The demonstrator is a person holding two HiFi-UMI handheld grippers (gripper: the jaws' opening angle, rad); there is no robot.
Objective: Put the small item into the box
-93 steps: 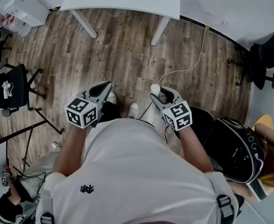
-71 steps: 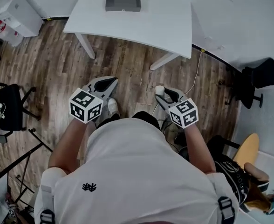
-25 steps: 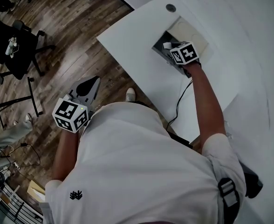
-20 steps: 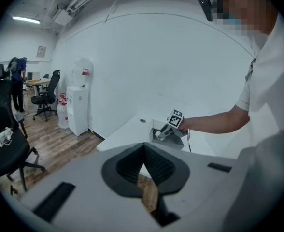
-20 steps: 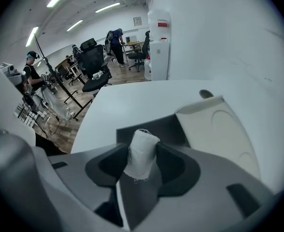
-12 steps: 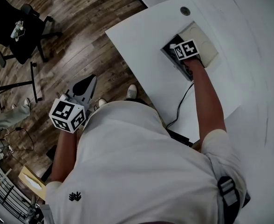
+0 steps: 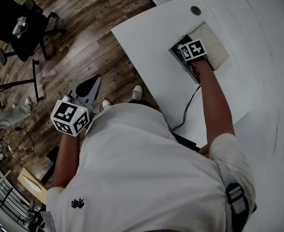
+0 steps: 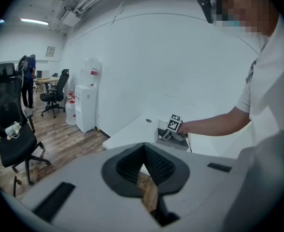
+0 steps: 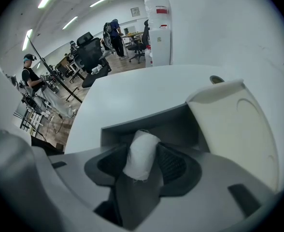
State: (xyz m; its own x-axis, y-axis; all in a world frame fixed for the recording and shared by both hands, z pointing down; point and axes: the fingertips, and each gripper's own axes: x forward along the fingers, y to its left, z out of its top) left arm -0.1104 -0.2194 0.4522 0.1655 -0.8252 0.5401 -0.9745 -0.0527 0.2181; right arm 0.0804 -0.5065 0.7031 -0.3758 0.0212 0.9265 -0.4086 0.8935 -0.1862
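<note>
A small white roll [image 9: 141,153] sits between the jaws of my right gripper [image 9: 144,151]. The pads still touch it on both sides while the jaws are opening. The gripper reaches into the open grey box [image 9: 147,122], whose beige lid [image 9: 238,124] lies back on the right. From the head view, the right gripper [image 7: 184,57] is inside the box [image 7: 177,48] on the white table [image 7: 147,37]; the roll is hidden there. My left gripper [image 7: 90,85] hangs over the wooden floor, away from the table, jaws together and holding nothing. In its own view, the left gripper [image 8: 144,146] points toward the box [image 8: 171,140].
A round grommet hole [image 7: 195,9] lies beyond the box. A cable [image 7: 188,105] trails from the right gripper across the table. A black office chair [image 7: 16,18] stands on the floor at left. A water dispenser [image 8: 87,98] stands by the wall; people are farther back.
The right gripper has gone from the box's front edge further into the box with the white roll. The left gripper stays low over the floor.
</note>
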